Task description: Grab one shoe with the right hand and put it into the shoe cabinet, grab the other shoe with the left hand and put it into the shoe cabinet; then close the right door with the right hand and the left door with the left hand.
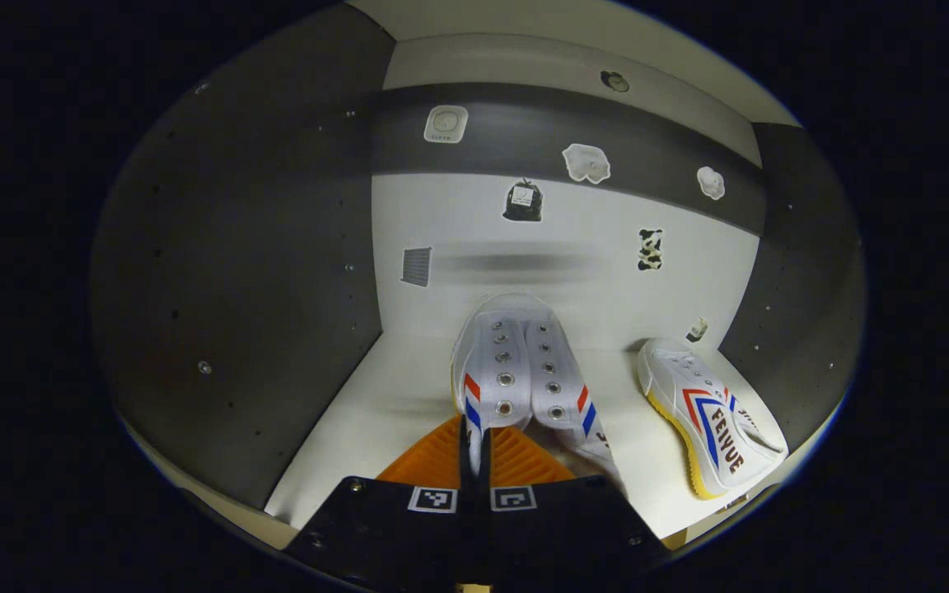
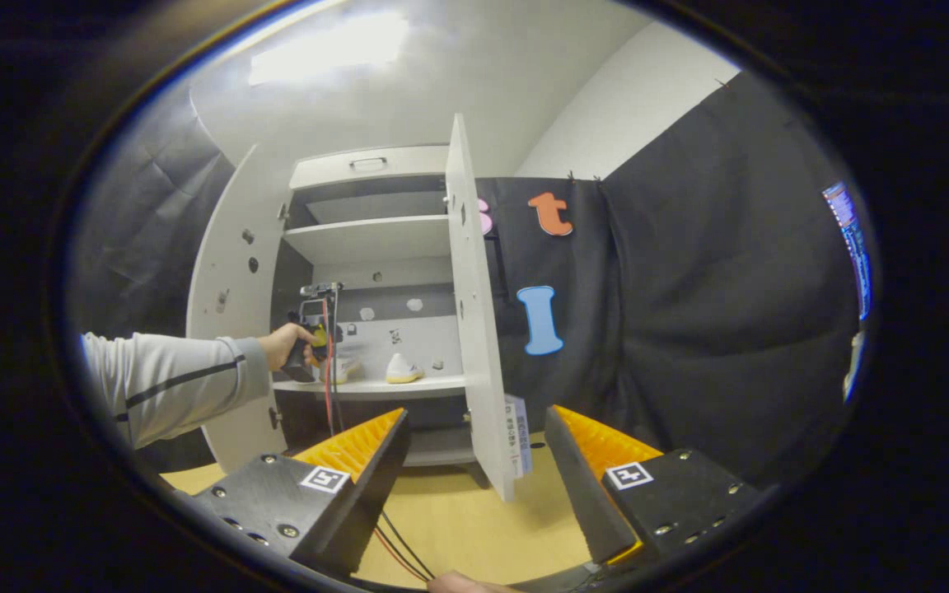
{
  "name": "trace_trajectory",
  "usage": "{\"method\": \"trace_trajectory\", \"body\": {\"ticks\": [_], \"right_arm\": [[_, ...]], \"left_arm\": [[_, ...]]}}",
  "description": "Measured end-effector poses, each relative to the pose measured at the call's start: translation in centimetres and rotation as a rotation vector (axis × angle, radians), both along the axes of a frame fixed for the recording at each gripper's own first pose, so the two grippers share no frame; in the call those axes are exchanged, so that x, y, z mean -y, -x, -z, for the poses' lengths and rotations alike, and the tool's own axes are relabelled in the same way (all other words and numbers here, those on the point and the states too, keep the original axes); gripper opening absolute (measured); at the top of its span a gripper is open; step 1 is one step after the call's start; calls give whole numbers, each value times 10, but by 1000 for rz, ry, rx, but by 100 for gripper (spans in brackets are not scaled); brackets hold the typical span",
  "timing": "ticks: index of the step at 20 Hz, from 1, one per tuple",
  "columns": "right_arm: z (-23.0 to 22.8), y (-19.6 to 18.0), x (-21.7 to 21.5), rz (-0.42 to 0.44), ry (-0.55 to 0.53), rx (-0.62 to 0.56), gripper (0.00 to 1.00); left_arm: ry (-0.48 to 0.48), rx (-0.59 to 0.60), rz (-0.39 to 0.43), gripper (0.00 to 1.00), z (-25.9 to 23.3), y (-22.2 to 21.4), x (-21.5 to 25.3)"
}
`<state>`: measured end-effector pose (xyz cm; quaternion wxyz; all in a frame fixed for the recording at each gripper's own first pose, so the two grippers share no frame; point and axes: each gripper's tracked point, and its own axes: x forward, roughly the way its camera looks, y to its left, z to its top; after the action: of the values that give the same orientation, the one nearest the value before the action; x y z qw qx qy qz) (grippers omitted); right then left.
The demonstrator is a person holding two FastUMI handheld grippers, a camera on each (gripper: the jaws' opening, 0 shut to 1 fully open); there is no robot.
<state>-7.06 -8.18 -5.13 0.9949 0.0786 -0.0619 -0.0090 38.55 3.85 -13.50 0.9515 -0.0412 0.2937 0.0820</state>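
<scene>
In the left gripper view, the left gripper (image 1: 474, 441) sits at the bottom centre with its jaws pressed together on the heel edge of a white shoe (image 1: 516, 371) standing on the cabinet shelf (image 1: 359, 436); the heel itself is hidden behind the orange fingers (image 1: 429, 461). The second shoe (image 1: 713, 416) lies on its side at the lower right, well apart, its side reading "FEIYUE". Small stickers on the back wall are too blurred to read. In the right gripper view, the right gripper (image 2: 474, 469) hangs empty, jaws wide apart, before the shoe cabinet (image 2: 367, 239), whose right door (image 2: 474, 313) and left door (image 2: 231, 288) stand open.
</scene>
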Motion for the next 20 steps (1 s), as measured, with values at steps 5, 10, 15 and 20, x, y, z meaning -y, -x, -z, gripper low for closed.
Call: {"method": "trace_trajectory", "body": {"ticks": [5, 10, 15, 20], "right_arm": [[-7, 2, 15, 29, -74, 28, 97], [-9, 3, 24, 48, -78, 40, 97], [-1, 2, 24, 38, -75, 4, 97], [-12, 9, 20, 31, -70, 31, 97]], "left_arm": [[-29, -7, 22, 1, 1, -7, 4], [-36, -17, 60, 4, 3, -7, 7], [-50, -28, 55, 11, -2, 0, 5], [-66, 2, 65, 39, -24, 17, 3]]}}
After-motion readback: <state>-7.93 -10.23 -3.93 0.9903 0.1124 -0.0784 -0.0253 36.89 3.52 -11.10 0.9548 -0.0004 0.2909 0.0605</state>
